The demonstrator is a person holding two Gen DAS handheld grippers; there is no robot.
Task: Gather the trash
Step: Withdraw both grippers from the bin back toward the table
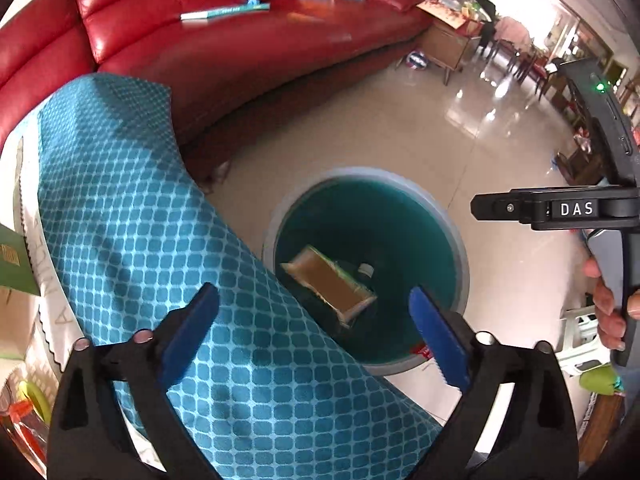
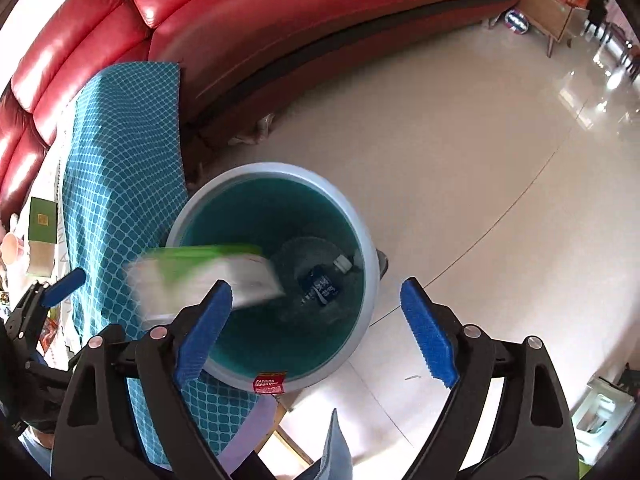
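While the left wrist view looks down, the left gripper (image 1: 314, 334) stands spread and empty above a round grey-rimmed teal bin (image 1: 456, 236); a flat brown packet (image 1: 332, 284) lies inside, and "DAS" (image 1: 576, 209) shows on the other tool. From the right wrist, the right gripper (image 2: 316, 332) is spread too; a blurred green-and-white carton (image 2: 204, 276), probably light and stiff, is over the bin's (image 2: 370, 256) rim, best pinched across its flat faces. The red rim label (image 2: 270, 384) is too small to read.
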